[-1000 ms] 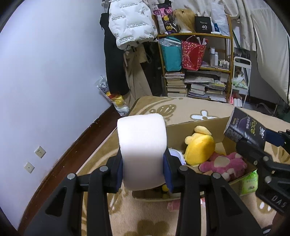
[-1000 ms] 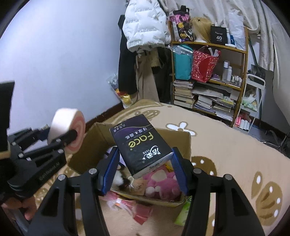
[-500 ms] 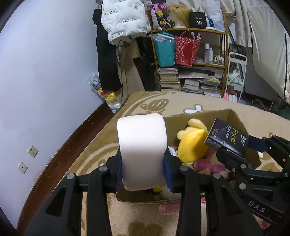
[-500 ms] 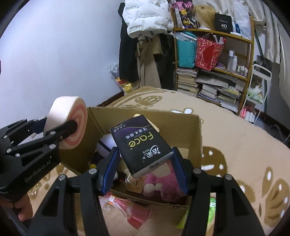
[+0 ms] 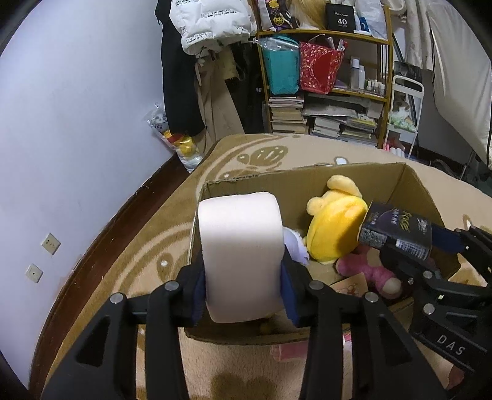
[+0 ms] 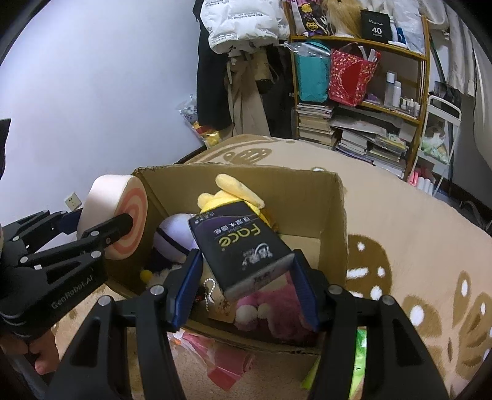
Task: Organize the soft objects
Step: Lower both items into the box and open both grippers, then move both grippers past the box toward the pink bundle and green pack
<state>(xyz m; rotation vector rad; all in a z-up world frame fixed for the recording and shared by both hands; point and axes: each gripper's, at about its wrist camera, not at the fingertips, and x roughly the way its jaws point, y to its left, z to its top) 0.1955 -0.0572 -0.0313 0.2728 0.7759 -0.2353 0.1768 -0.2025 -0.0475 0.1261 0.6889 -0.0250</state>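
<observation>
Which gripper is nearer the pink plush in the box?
Right. The right gripper holds the dark tissue pack directly over the pink plush. The left gripper holds the swirl roll cushion over the box's opposite end.

"Face" on dark tissue pack (image 6: 243, 246), "GenRobot.AI" on left hand-held gripper (image 6: 129, 222), "DAS" on right hand-held gripper (image 5: 399, 246), "40" on black box (image 6: 376, 30)

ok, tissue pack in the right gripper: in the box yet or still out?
Out. The tissue pack sits clamped in the right gripper, held above the open cardboard box and its plush toys, not resting inside.
</observation>
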